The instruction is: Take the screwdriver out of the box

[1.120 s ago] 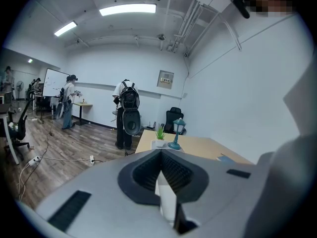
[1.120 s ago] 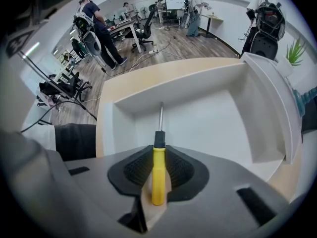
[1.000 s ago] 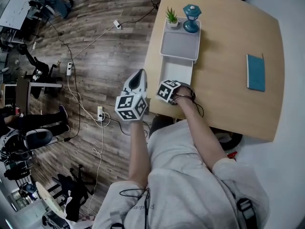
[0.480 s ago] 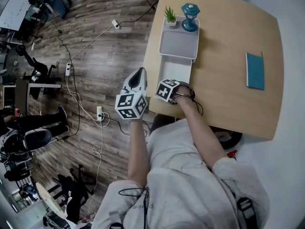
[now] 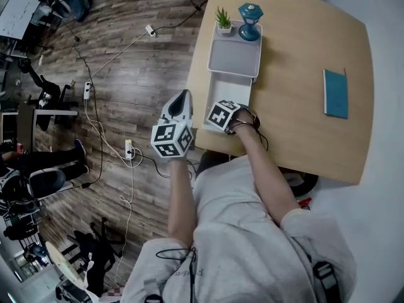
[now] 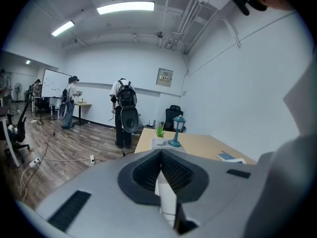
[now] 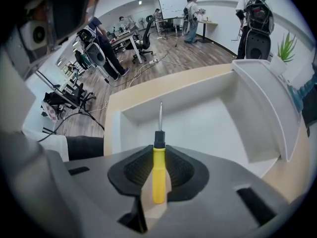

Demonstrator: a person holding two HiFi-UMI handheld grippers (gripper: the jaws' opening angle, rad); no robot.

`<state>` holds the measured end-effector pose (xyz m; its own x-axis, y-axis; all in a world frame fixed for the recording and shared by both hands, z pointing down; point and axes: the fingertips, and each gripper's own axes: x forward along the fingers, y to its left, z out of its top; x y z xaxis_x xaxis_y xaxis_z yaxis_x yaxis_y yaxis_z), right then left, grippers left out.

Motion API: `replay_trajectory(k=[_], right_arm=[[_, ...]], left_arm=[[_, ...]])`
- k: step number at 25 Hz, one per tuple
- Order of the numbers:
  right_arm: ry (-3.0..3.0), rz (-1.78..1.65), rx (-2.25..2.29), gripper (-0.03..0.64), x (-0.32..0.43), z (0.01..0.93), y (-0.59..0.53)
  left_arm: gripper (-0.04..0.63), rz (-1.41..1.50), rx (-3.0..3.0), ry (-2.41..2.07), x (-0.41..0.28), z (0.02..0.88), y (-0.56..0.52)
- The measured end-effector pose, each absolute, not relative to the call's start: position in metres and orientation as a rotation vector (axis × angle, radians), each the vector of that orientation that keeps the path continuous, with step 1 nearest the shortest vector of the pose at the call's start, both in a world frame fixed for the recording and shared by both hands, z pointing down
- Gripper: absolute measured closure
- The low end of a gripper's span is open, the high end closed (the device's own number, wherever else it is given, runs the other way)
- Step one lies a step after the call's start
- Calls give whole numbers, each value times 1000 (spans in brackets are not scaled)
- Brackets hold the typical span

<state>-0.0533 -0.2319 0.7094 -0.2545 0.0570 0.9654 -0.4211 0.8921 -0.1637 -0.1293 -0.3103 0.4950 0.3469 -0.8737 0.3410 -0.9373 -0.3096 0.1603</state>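
Note:
A screwdriver [image 7: 158, 175] with a yellow handle, black collar and thin metal shaft stands between the jaws of my right gripper [image 7: 158, 162], which is shut on the handle. The shaft points down into the open white box [image 7: 213, 90], and its tip hangs above the box floor. In the head view my right gripper [image 5: 225, 117] is over the near end of the box [image 5: 246, 87], and the screwdriver is hidden under it. My left gripper [image 5: 183, 100] hangs off the table's left edge over the wooden floor. Its jaws [image 6: 161, 155] are shut with nothing between them.
The box's white lid [image 5: 235, 55] lies open beyond it, with a small potted plant [image 5: 223, 19] and a teal lamp [image 5: 249, 21] at its far end. A teal notebook [image 5: 335, 93] lies at the table's right. Cables and power strips [image 5: 88, 92] run over the floor; people stand far off.

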Motion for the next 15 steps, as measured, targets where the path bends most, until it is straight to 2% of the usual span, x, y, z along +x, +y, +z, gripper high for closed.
replay_trajectory(k=[15], right_arm=[[-1919,524,407,534,-44,668,-264]], left_arm=[[591,282,2287,-1603,-126,499,-309]])
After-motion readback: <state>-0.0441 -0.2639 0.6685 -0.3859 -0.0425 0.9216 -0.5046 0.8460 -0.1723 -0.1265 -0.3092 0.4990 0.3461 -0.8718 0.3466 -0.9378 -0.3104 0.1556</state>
